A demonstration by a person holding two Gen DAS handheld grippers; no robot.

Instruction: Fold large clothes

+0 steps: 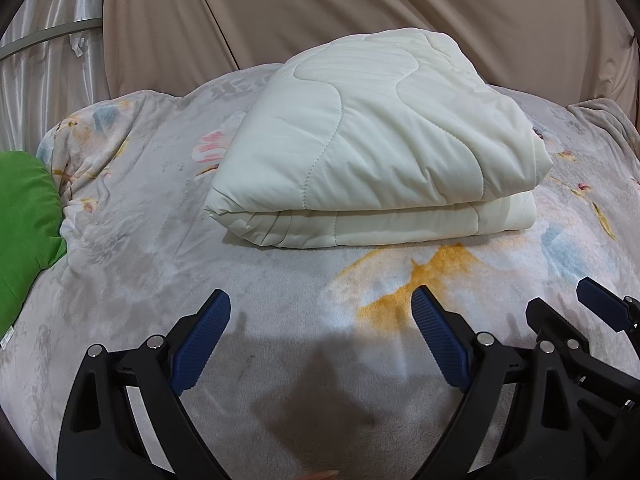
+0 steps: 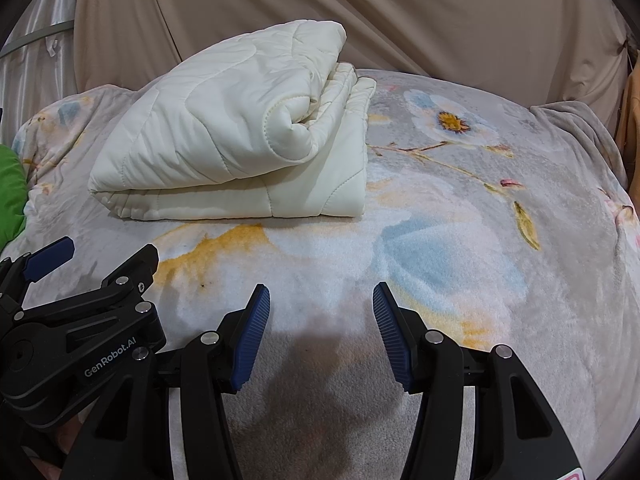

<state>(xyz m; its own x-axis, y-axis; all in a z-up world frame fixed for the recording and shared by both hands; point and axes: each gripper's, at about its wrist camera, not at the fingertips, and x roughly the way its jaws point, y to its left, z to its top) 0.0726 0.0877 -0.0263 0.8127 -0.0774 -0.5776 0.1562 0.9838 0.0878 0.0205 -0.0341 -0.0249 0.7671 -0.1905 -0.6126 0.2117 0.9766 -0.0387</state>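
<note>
A cream quilted comforter (image 1: 372, 148) lies folded in a thick bundle on the flowered bed cover (image 1: 160, 272). It also shows in the right wrist view (image 2: 224, 136), with its layered edges facing right. My left gripper (image 1: 320, 308) is open and empty, hovering over the bed cover in front of the bundle. My right gripper (image 2: 320, 300) is open and empty, close beside the left one. The right gripper's arm shows at the right edge of the left wrist view (image 1: 560, 332). The left gripper shows at the left of the right wrist view (image 2: 96, 264).
A green cushion (image 1: 24, 224) lies at the bed's left edge. Beige fabric (image 1: 360, 8) hangs behind the bed, and a white satin curtain with a metal rail (image 1: 48, 40) is at the back left. Orange cloth (image 2: 630, 120) shows at the far right.
</note>
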